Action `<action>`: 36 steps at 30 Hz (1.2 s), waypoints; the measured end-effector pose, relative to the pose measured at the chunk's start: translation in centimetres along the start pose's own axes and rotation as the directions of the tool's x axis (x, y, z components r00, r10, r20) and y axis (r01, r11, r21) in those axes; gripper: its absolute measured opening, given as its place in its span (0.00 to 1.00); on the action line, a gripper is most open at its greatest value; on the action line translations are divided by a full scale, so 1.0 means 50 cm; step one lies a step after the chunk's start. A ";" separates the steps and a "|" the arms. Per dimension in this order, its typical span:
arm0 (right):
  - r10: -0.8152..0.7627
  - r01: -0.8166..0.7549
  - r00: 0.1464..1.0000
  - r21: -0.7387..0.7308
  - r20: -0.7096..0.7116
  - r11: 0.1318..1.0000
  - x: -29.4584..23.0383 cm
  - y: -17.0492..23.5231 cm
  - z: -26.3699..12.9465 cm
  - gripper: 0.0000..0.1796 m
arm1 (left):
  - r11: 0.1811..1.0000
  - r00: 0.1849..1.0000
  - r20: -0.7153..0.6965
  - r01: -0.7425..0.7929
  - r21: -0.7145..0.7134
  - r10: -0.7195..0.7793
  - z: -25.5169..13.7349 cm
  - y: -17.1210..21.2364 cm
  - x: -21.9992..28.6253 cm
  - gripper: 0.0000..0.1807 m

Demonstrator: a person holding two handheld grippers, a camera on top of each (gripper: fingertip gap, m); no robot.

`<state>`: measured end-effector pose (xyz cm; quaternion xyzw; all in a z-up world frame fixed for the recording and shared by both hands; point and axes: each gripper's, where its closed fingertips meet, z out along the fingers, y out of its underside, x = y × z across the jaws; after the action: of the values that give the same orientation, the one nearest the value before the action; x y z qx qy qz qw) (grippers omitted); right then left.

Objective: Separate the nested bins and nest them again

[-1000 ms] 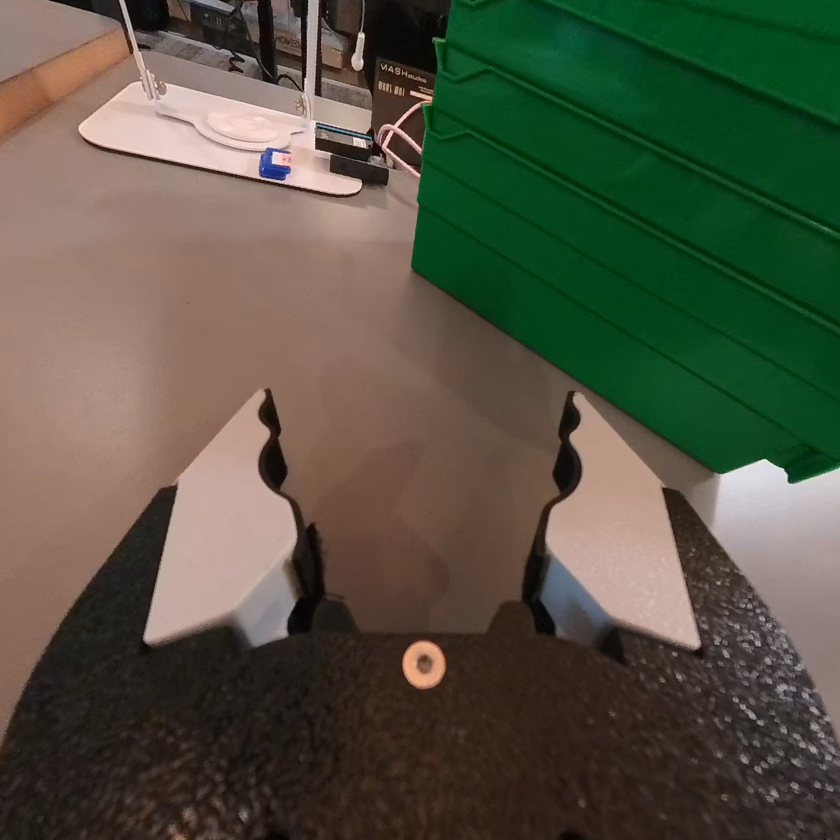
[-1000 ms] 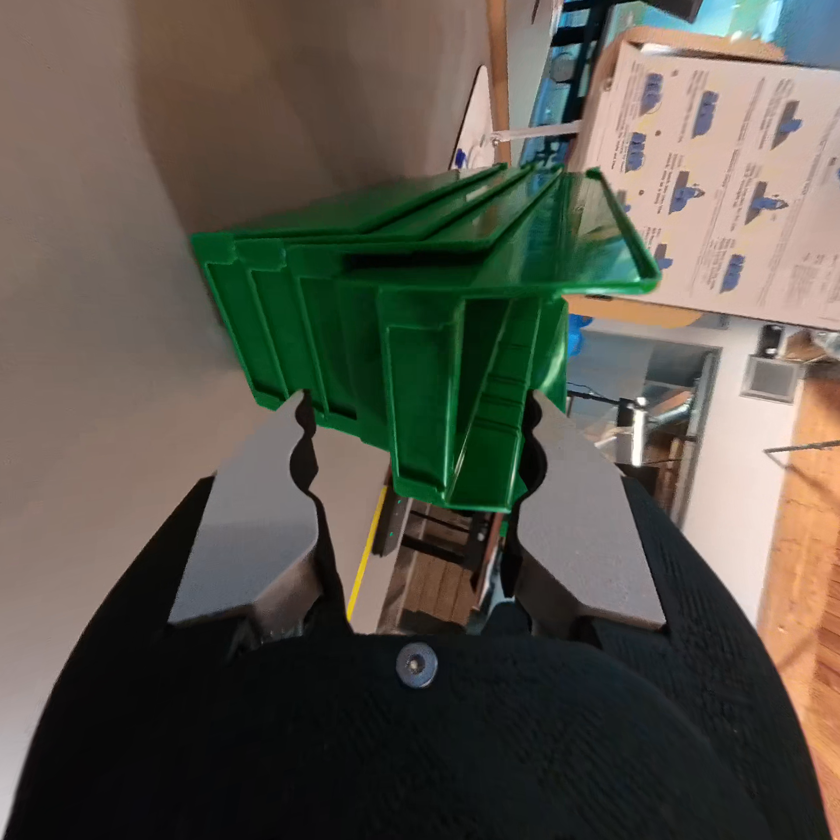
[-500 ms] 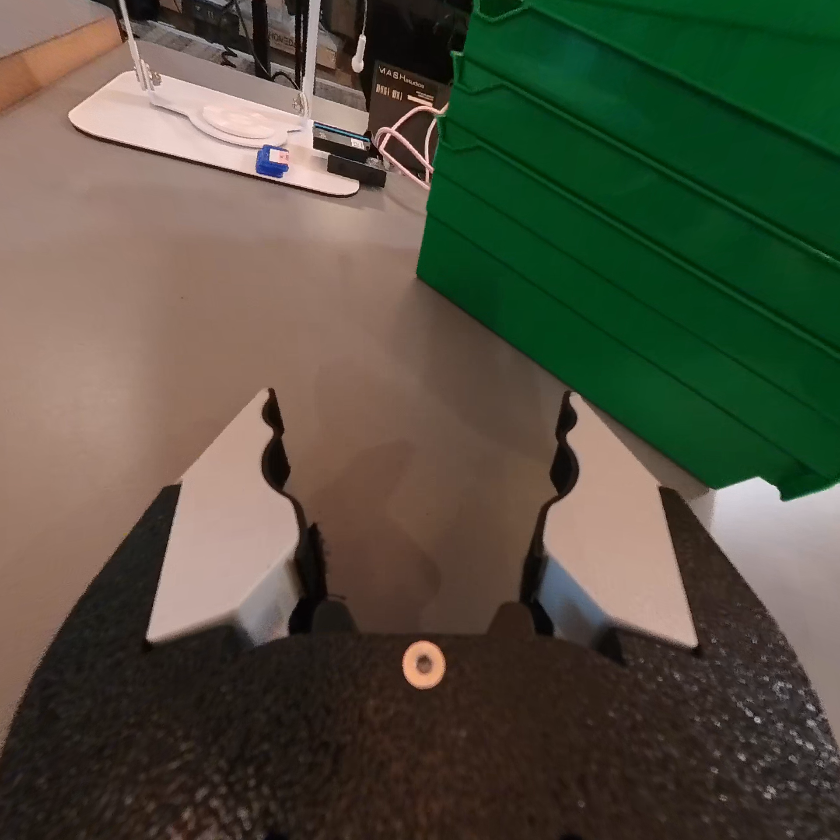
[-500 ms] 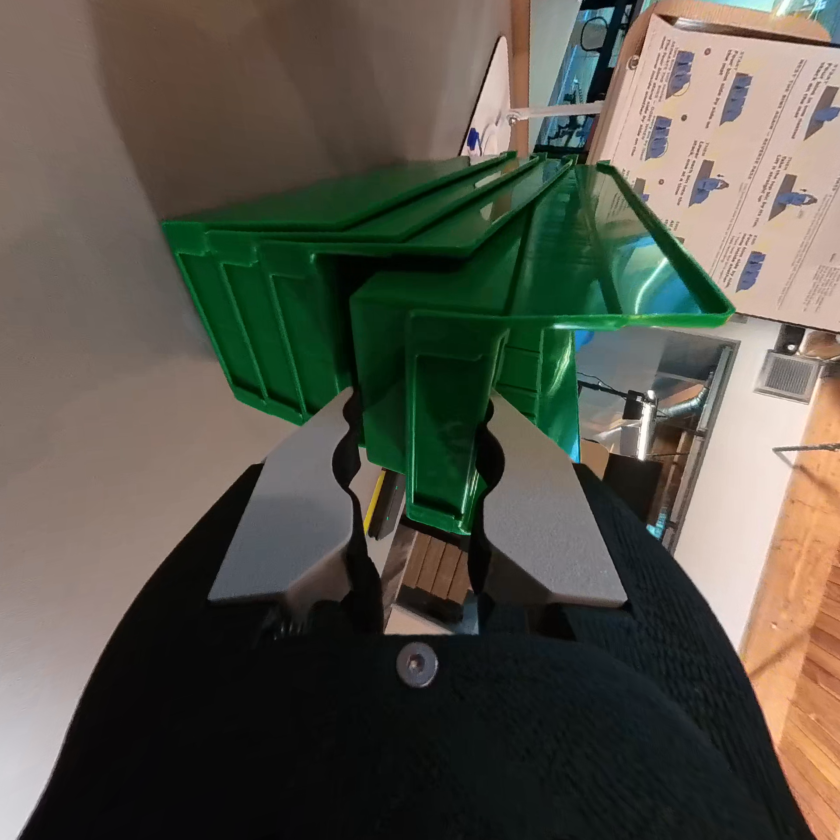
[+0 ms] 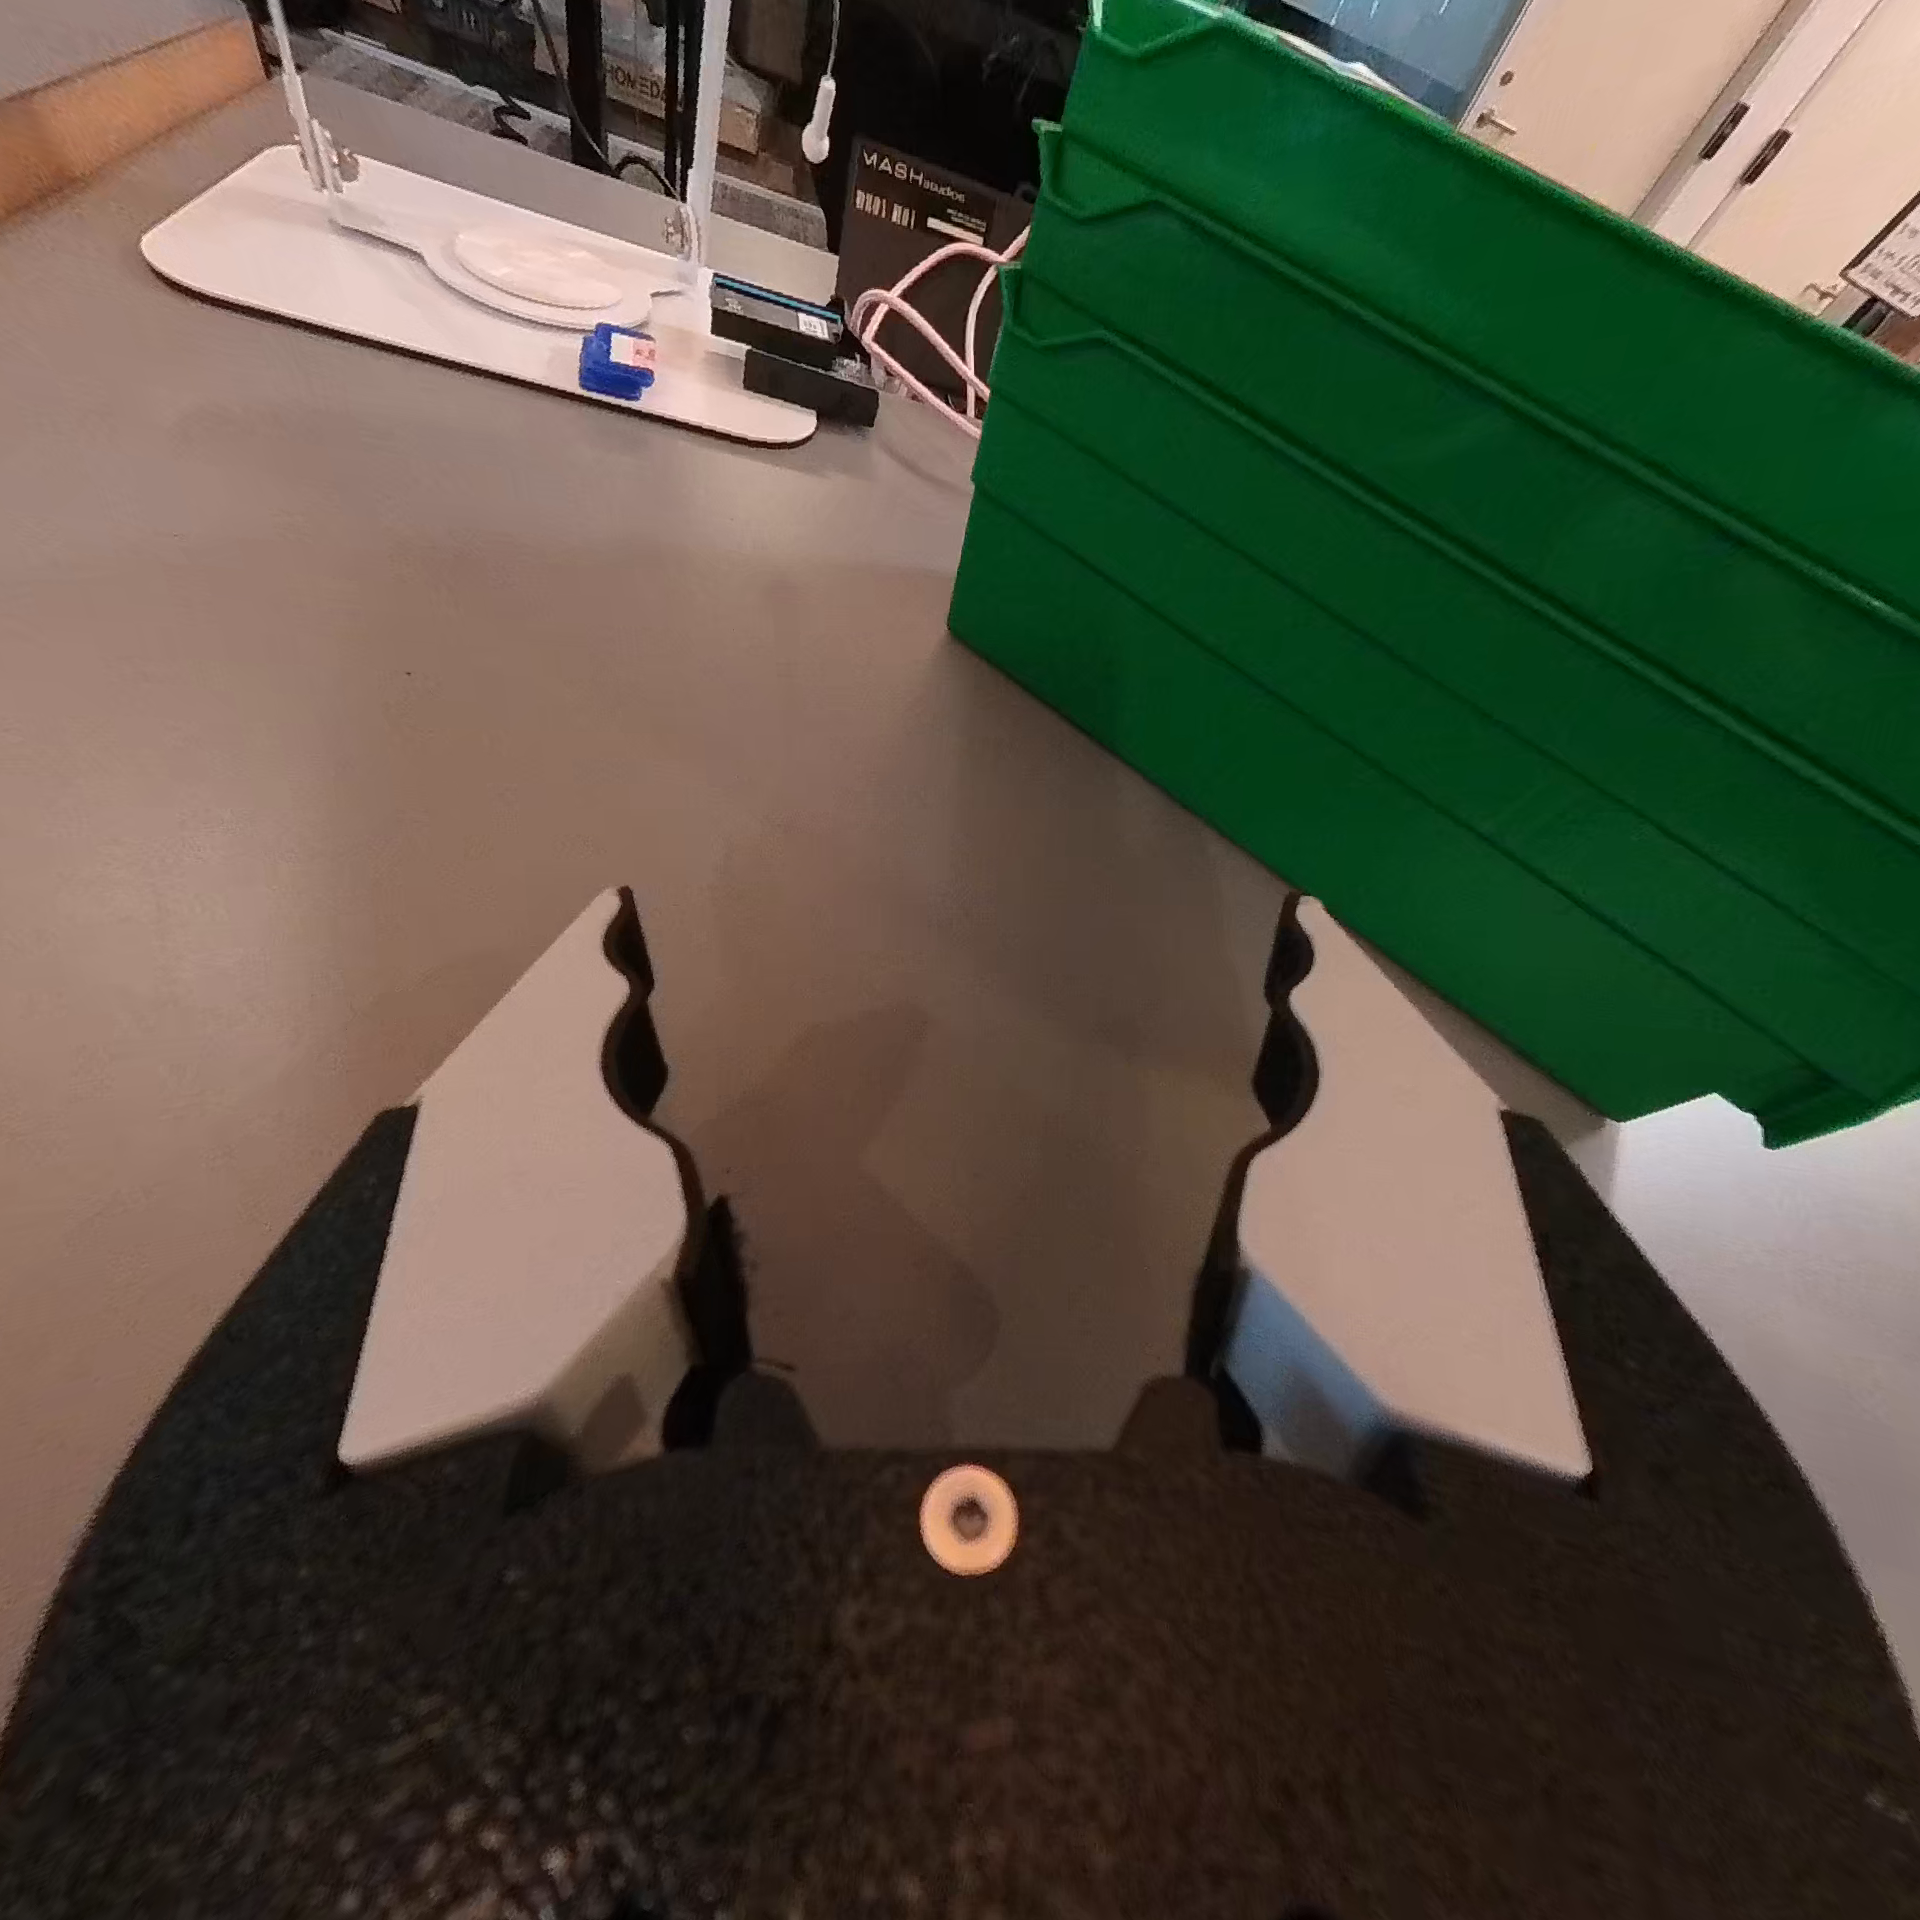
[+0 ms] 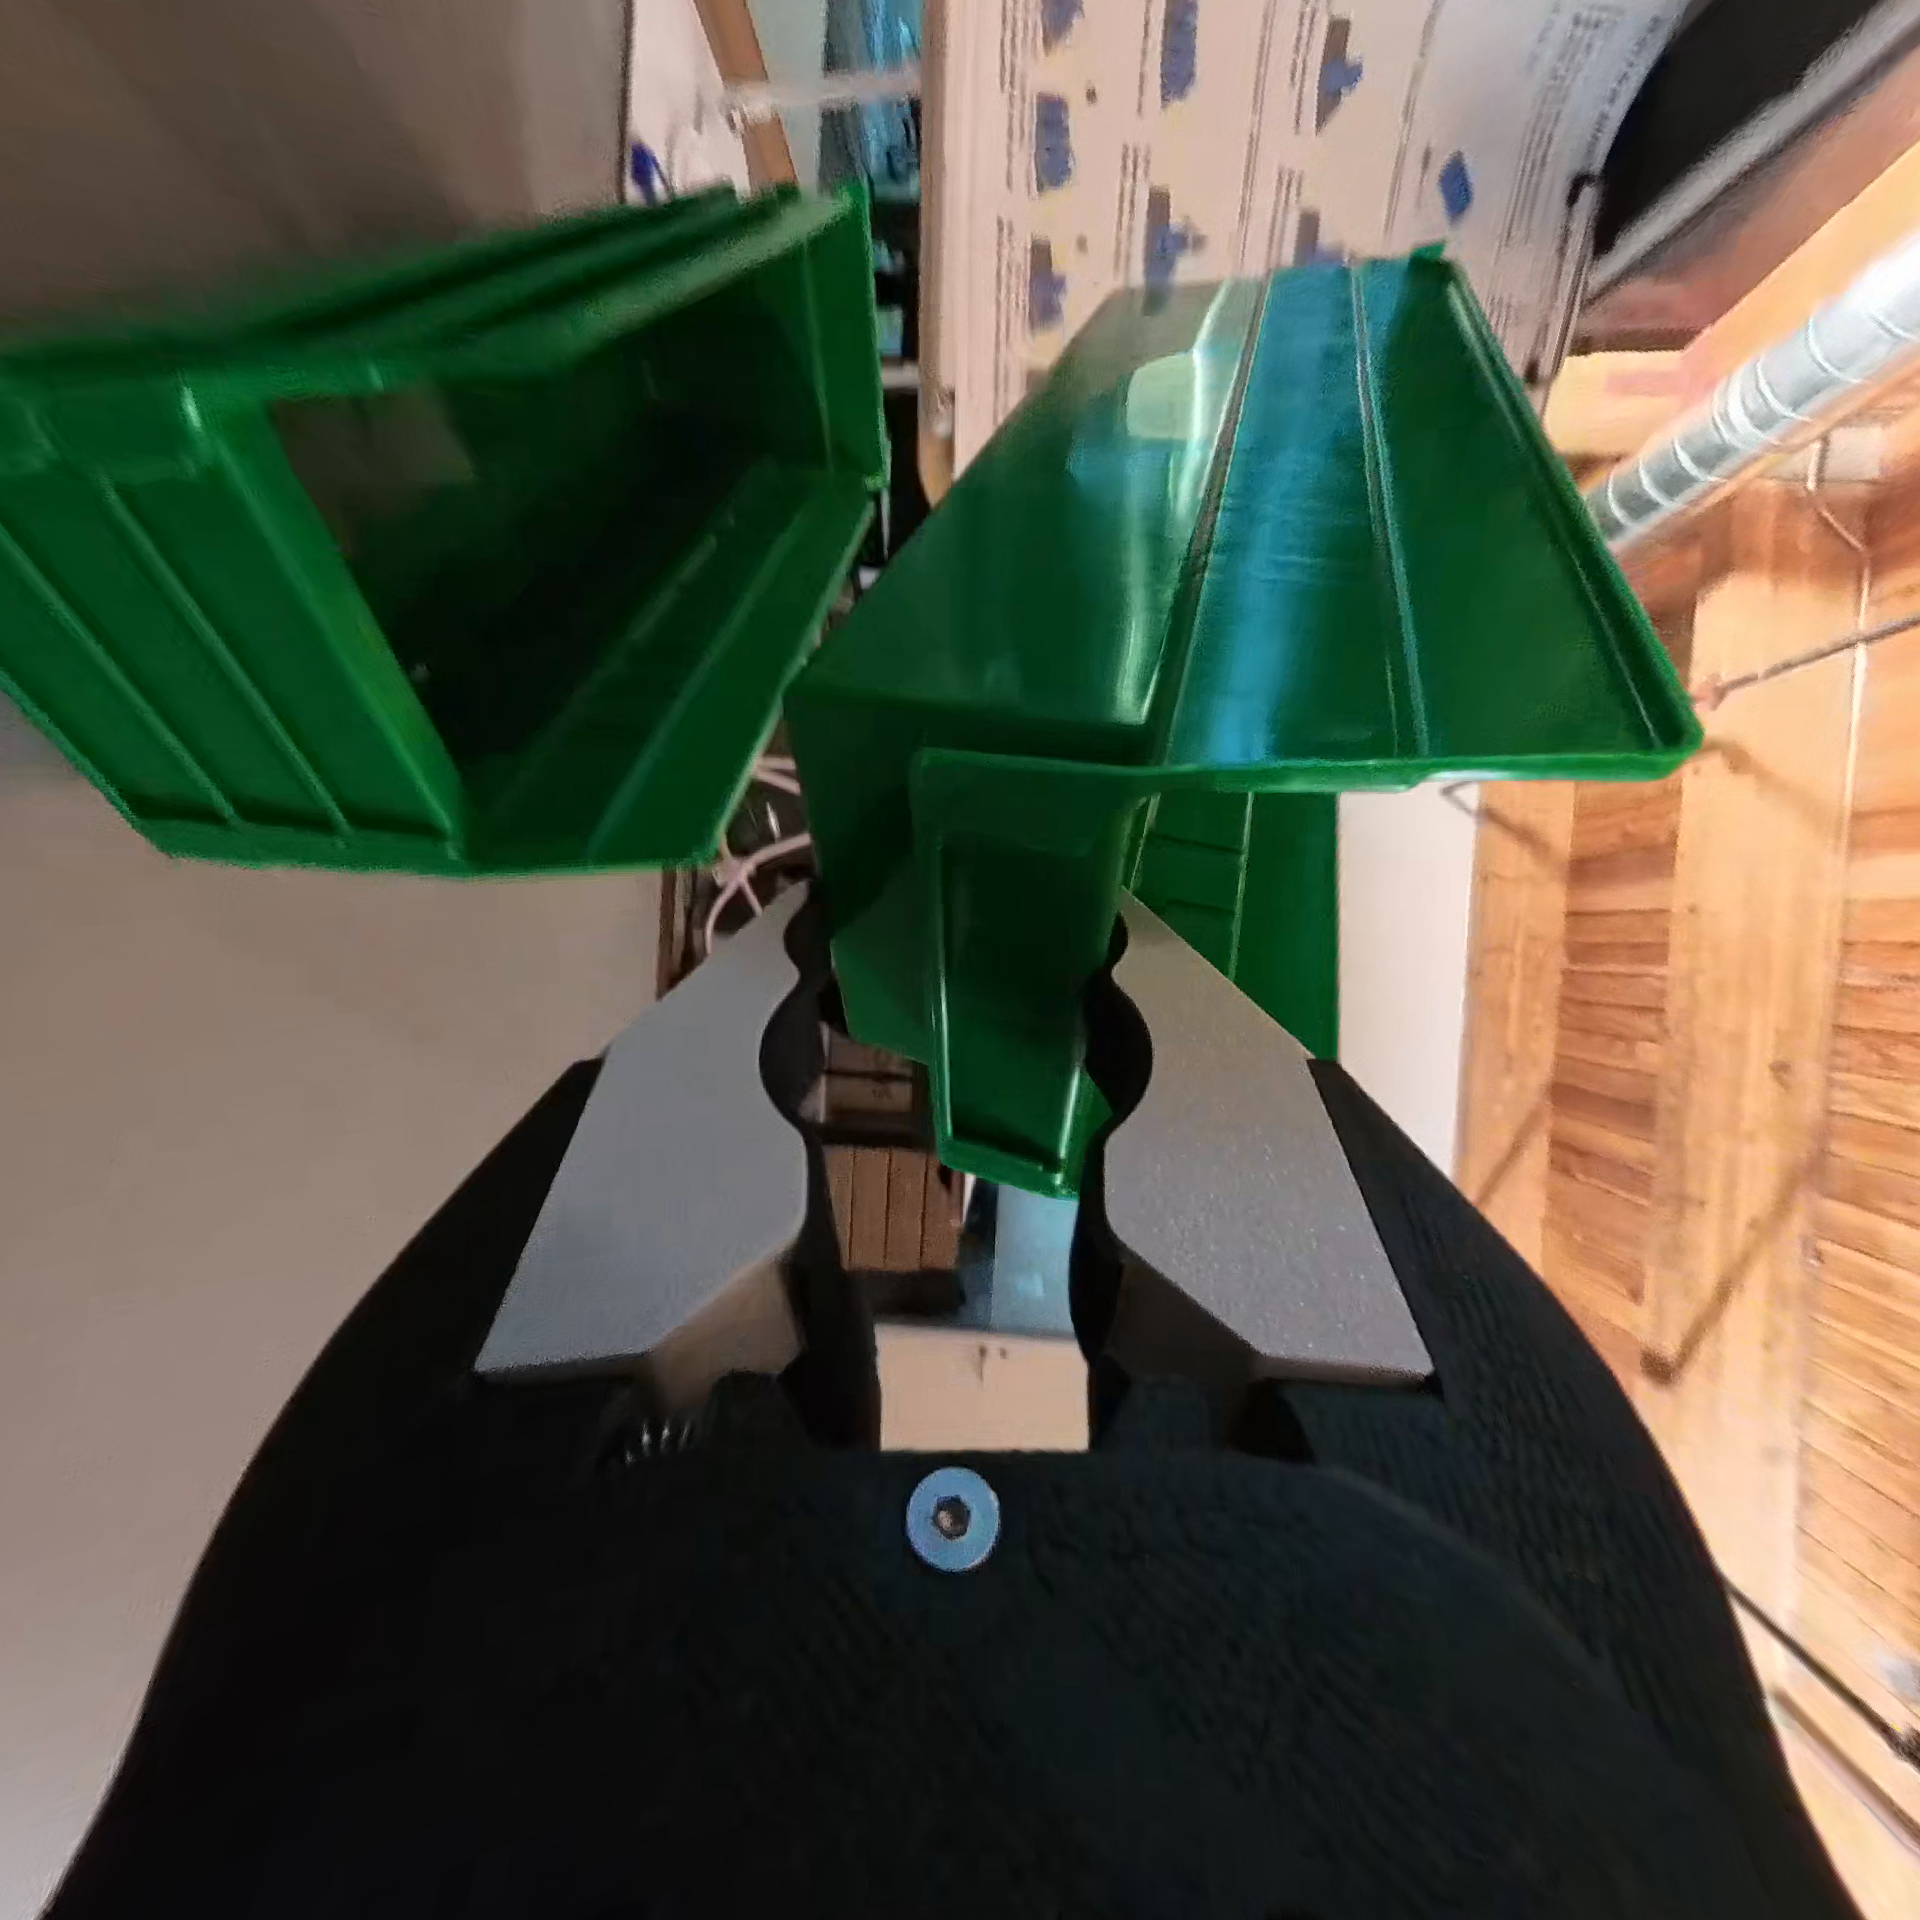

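A stack of nested green bins (image 5: 1455, 582) stands on the grey table at the right of the left wrist view. My left gripper (image 5: 956, 914) is open and empty, low over the table just left of the stack. In the rolled right wrist view, my right gripper (image 6: 961, 935) is shut on the end wall of one green bin (image 6: 1195, 644) and holds it clear of the remaining nested stack (image 6: 416, 582), which lies to the left with its top bin's inside showing.
A white base plate with thin posts (image 5: 436, 291), a small blue block (image 5: 618, 358), black devices (image 5: 790, 343) and pink cables (image 5: 935, 322) lie at the table's far side. The grey table (image 5: 416, 727) spreads left of the stack. The table edge runs at the right (image 5: 1714, 1247).
My right gripper closed on the top bin's end wall and pulled it out and away from the stack. The left gripper stayed open and drifted slightly; the stack tilted a little.
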<state>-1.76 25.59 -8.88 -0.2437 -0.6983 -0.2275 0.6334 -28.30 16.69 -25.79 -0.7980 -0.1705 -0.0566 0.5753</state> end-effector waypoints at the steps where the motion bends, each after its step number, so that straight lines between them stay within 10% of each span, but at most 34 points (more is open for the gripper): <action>1: 0.009 -0.009 1.000 -0.029 -0.006 1.000 0.002 0.020 -0.010 0.27 | 1.000 1.000 -0.001 0.001 0.004 -0.001 -0.001 -0.001 0.000 0.64; 18: 0.270 -0.223 0.961 -0.744 -0.060 0.630 -0.285 0.592 -0.363 0.26 | 1.000 1.000 0.001 0.010 0.011 -0.010 -0.002 -0.003 -0.002 0.64; 25: 0.308 -0.257 0.947 -0.796 -0.094 0.548 -0.372 0.664 -0.476 0.27 | 0.999 1.000 -0.004 0.031 0.011 -0.031 -0.002 -0.003 -0.004 0.64; 36: 0.261 -0.038 0.949 -0.755 0.179 0.655 -0.426 0.675 -0.496 0.26 | 0.995 0.995 -0.021 0.094 0.030 -0.093 -0.006 -0.008 -0.012 0.64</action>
<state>40.31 35.19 -27.46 -0.5663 -0.6018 -0.4029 0.3935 -28.98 16.40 -25.53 -0.7796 -0.2027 -0.0887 0.5859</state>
